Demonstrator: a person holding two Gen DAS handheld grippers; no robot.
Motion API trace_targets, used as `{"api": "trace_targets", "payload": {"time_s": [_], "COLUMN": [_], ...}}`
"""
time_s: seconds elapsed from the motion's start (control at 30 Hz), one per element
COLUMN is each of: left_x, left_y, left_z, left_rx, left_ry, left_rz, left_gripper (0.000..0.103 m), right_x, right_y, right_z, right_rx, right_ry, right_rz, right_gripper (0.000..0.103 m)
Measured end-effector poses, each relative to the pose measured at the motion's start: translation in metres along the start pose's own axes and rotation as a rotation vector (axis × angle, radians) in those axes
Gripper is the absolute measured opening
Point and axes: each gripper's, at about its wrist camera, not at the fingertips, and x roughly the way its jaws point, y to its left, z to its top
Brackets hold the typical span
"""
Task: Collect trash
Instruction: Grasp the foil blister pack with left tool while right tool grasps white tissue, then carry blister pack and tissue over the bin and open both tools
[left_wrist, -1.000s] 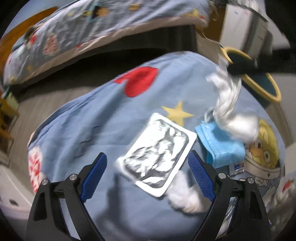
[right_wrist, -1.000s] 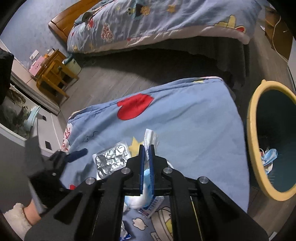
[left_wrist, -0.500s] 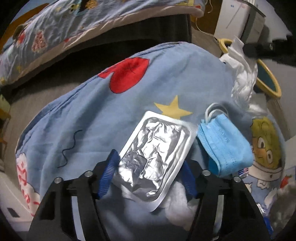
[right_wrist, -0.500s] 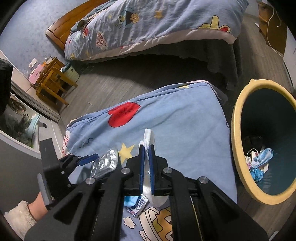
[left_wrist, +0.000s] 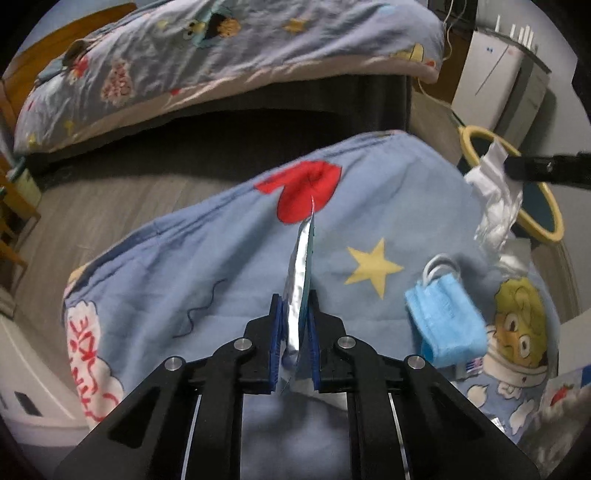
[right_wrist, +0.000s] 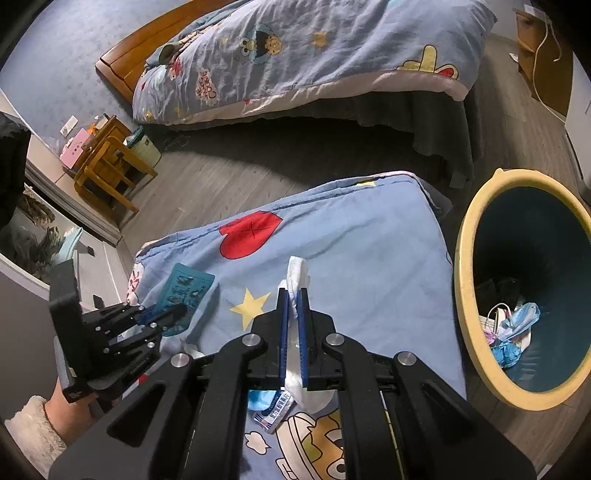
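A silver blister pack (left_wrist: 301, 266) stands on edge between the blue pads of my left gripper (left_wrist: 295, 306), whose jaws are closing onto it; it hangs a little above the blue cartoon cloth (left_wrist: 221, 266). From the right wrist, its teal back (right_wrist: 186, 291) shows at the left gripper (right_wrist: 166, 314). My right gripper (right_wrist: 293, 295) is shut on a white tissue (right_wrist: 297, 271), which hangs beside the bin in the left wrist view (left_wrist: 496, 199). A blue face mask (left_wrist: 445, 321) lies on the cloth. The yellow-rimmed bin (right_wrist: 461, 280) stands to the right with trash inside.
A bed with a cartoon duvet (right_wrist: 314, 55) runs across the back, with dark floor between it and the cloth. Wooden furniture (right_wrist: 107, 162) stands at the left and a white cabinet (left_wrist: 502, 92) behind the bin. A small printed wrapper (right_wrist: 275, 410) lies under the right gripper.
The left jaws have closed in around the blister pack and lifted it off the cloth, so it now stands edge-on. The right gripper still holds the tissue and has drifted slightly toward the bin.
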Motion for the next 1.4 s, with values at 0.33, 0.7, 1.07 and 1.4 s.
{"api": "trace_targets", "payload": {"time_s": [0.33,0.7,1.07,1.4], "left_x": [-0.032,-0.03,-0.008,0.018], "left_y": [-0.047,-0.122,-0.21,-0.265], "left_z": [0.034,0.071,0.092,0.105], "left_rx": [0.053,0.118,0.218,0.273], "left_ry": [-0.102,-0.157,-0.163,-0.153], "left_rz": [-0.018,-0.112,-0.205,-0.28], "left_gripper": [0.014,0.014,0.014,0.014], "right_x": [-0.028,-0.074,-0.111,-0.118], "right_y": [-0.017,-0.082,-0.167,-0.209], "right_z": [0.004,0.004,-0.007,-0.024], "right_rx": [0.011,0.086,0.228,0.25], "right_ry": [-0.066,-0.155,-0.218,-0.229], "right_rz": [-0.013,-0.076,-0.148,-0.216], "right_gripper": [0.005,0.005,0.005,0.005]}}
